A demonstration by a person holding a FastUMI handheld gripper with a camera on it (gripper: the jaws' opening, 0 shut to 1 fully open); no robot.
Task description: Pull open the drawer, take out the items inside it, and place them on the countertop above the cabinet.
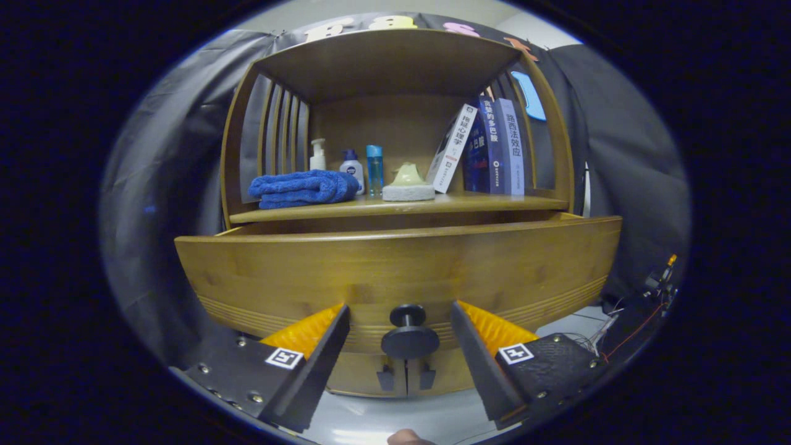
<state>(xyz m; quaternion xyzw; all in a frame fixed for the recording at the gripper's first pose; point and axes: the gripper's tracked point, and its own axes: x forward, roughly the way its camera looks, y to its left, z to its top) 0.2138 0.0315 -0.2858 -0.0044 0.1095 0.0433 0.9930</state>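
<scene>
A wooden cabinet's drawer (395,266) stands pulled out toward me, its curved front panel wide across the view. Its round black knob (408,334) sits between my fingers, with a gap on either side of it. My gripper (400,318) is open, and neither finger touches the knob. The drawer's inside is hidden behind the front panel. Just above the drawer runs the countertop (482,203).
On the countertop lie a folded blue towel (304,188), three small bottles (352,165), a pale sponge-like lump (408,184) and leaning books (488,148). Below the drawer are two small door handles (405,377). Cables (636,321) trail at the right.
</scene>
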